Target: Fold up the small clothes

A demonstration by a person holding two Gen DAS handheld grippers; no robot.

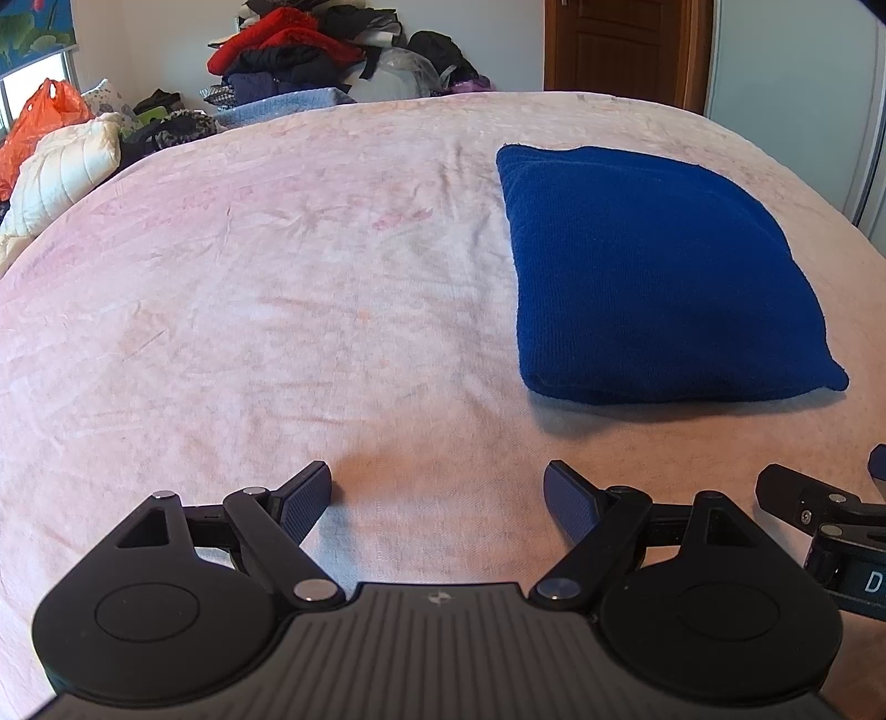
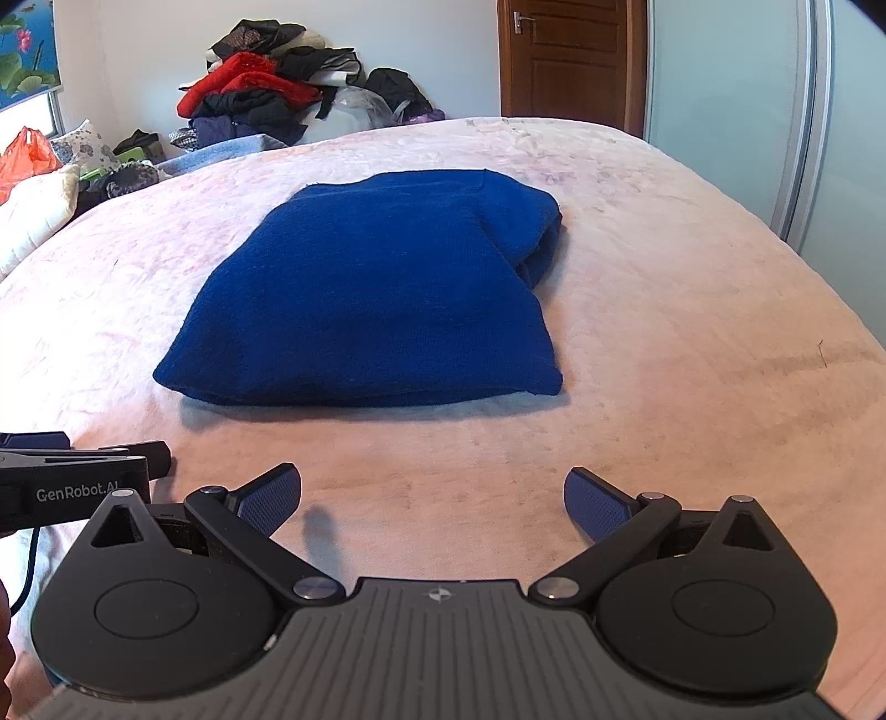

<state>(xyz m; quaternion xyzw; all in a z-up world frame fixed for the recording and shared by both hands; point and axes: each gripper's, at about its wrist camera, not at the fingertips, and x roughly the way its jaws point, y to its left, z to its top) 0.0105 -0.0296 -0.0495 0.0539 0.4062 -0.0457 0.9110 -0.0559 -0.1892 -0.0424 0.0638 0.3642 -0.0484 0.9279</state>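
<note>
A dark blue knit garment (image 1: 648, 271) lies folded into a thick rectangle on the pink bed cover (image 1: 277, 310). In the right wrist view the same garment (image 2: 376, 293) sits straight ahead, its folded sleeve edge at the far right. My left gripper (image 1: 437, 487) stands open over bare cover, to the near left of the garment, with nothing between its fingers. My right gripper (image 2: 432, 493) is open too, just short of the garment's near edge, and holds nothing. Each gripper shows at the edge of the other's view.
A heap of red, black and dark clothes (image 1: 299, 50) is piled against the far wall. An orange plastic bag (image 1: 39, 122) and a white quilted pillow (image 1: 61, 166) lie at the far left. A wooden door (image 2: 570, 61) and a sliding wardrobe panel (image 2: 797, 111) stand at the right.
</note>
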